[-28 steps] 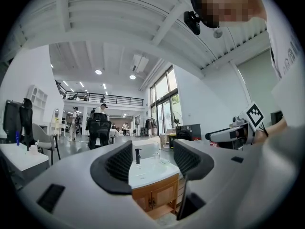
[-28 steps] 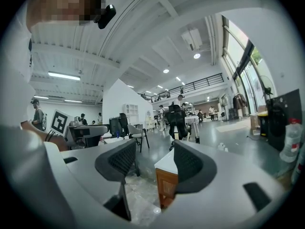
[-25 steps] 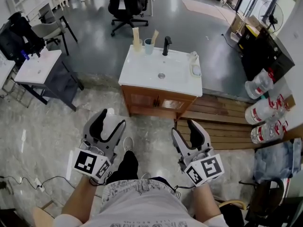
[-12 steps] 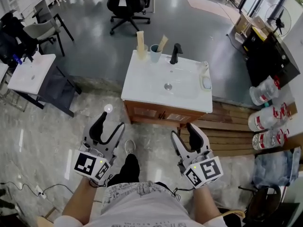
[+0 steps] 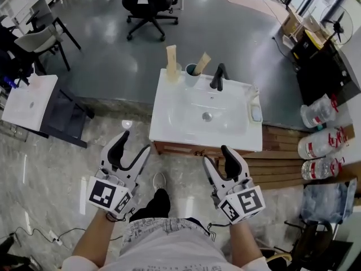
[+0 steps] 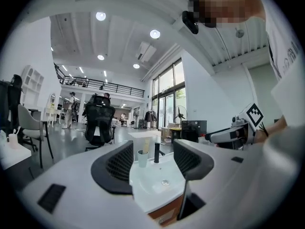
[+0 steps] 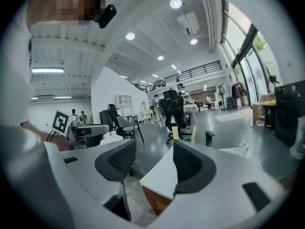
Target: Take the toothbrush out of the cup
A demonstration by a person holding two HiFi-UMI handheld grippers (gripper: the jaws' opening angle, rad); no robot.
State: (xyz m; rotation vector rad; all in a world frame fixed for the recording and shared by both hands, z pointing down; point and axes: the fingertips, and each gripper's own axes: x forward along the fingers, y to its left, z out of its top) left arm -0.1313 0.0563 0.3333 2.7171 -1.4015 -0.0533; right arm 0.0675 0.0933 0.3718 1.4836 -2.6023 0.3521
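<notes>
A white sink vanity (image 5: 180, 117) stands ahead of me on the floor. At its back edge is a pale blue cup (image 5: 192, 70) with a toothbrush in a beige pack (image 5: 202, 62) leaning out to the right. The cup (image 6: 142, 158) and toothbrush (image 6: 146, 146) show far off between the left gripper's jaws. In the right gripper view the toothbrush (image 7: 193, 131) stands past the right jaw. My left gripper (image 5: 133, 144) and right gripper (image 5: 219, 158) are both open and empty, held short of the vanity's front edge.
A beige box (image 5: 171, 57) stands left of the cup and a black faucet (image 5: 218, 77) right of it. A soap dish (image 5: 256, 113) lies at the sink's right. A black office chair (image 5: 145, 4), a small white table (image 5: 25, 97) and large water bottles (image 5: 318, 145) surround the vanity.
The vanity has come closer and lower in the head view as the person walked toward it. Both grippers stay open in about the same place in the view.
</notes>
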